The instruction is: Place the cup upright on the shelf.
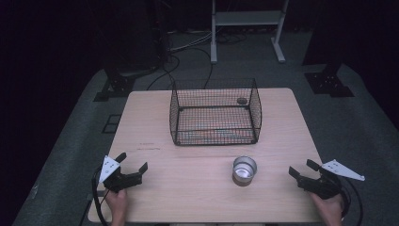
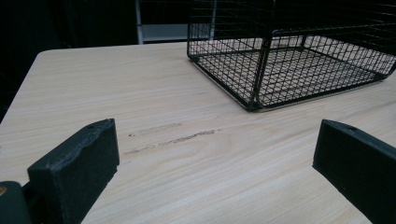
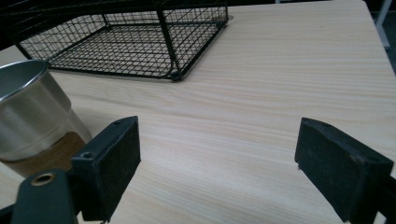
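A black wire basket (image 1: 215,112) stands on the far middle of the wooden table (image 1: 155,127), with a small dark round object (image 1: 242,100) inside at its back right. A shiny metal cup (image 1: 244,170) stands upright in front of the basket, right of centre. My left gripper (image 1: 133,162) rests at the near left edge, jaws open and empty, facing the basket (image 2: 289,65). My right gripper (image 1: 303,167) sits at the near right edge, jaws open and empty. In the right gripper view the cup (image 3: 28,112) stands to the left of my jaws, apart from them.
A scuff mark (image 2: 173,137) runs across the wood ahead of the left gripper. Beyond the table are a metal frame stand (image 1: 247,28), black stand bases (image 1: 329,82) and cables on the grey floor. Bare tabletop lies between the two grippers.
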Demonstrator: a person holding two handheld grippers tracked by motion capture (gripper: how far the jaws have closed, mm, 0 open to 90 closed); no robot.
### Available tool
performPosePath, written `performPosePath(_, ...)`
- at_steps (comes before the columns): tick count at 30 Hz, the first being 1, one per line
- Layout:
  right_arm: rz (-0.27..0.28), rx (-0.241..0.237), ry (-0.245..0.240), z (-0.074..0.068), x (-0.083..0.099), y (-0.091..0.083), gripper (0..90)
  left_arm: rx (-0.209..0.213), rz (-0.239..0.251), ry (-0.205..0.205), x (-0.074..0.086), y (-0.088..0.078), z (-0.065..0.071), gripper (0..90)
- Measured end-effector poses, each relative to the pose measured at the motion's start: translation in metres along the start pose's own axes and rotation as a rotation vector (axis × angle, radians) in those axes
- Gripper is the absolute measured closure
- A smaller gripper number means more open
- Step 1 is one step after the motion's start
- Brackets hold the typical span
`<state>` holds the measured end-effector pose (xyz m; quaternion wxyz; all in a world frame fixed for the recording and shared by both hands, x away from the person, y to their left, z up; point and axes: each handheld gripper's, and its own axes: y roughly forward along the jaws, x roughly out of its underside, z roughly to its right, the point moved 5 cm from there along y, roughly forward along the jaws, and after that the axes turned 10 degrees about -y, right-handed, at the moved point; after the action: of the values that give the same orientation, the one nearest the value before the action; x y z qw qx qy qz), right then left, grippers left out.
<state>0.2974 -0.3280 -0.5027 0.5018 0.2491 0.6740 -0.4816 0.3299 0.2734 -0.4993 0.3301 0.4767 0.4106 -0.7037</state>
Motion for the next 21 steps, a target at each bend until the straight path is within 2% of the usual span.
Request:
performPosePath(8,-0.016,-0.038,-0.016,-0.006,-0.003,0.002,13.3,0.002,-0.003,0.002,0.0,-0.001,0.001,0.0)
performPosePath(21,-0.032,-0.09,-0.082,-0.02,-0.018,0.004,12.7,0.002,-0.003,0.001,0.001,-0.001,0.001,0.0)
